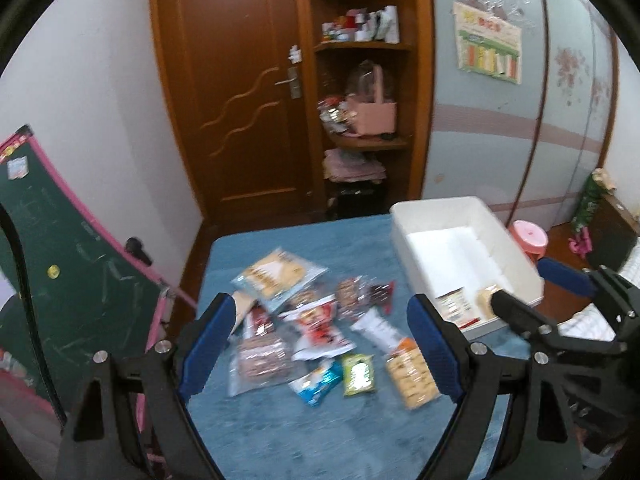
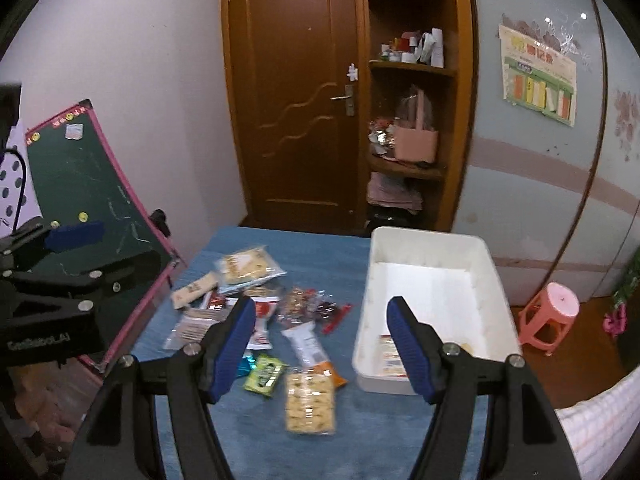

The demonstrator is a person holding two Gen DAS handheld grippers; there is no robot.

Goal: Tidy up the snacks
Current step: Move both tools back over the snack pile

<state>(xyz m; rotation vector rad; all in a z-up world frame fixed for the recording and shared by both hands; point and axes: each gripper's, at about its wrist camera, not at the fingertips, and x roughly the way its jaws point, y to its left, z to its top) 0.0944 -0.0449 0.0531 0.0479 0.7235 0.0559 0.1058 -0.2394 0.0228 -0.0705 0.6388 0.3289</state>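
Snack packets (image 2: 280, 332), light, crinkly, slippery film with brittle crackers (image 2: 310, 404) inside, lie heaped on the desk (image 2: 320, 252) left of the white bin (image 2: 492, 276), best pinched at a sealed edge; left tongs (image 1: 318, 344) and right tongs (image 2: 322, 344) are both wide apart, holding nothing.

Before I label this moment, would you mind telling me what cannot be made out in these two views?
- White bin contents: in the right wrist view the right gripper finger covers the packets at its near end.
- Snack pile: motion blur in the left wrist view makes the wrapper print unreadable.
- Red-and-white packet: partly hidden by a gripper finger in the right wrist view.
- Blue table: the near edge is cut off by the left gripper.
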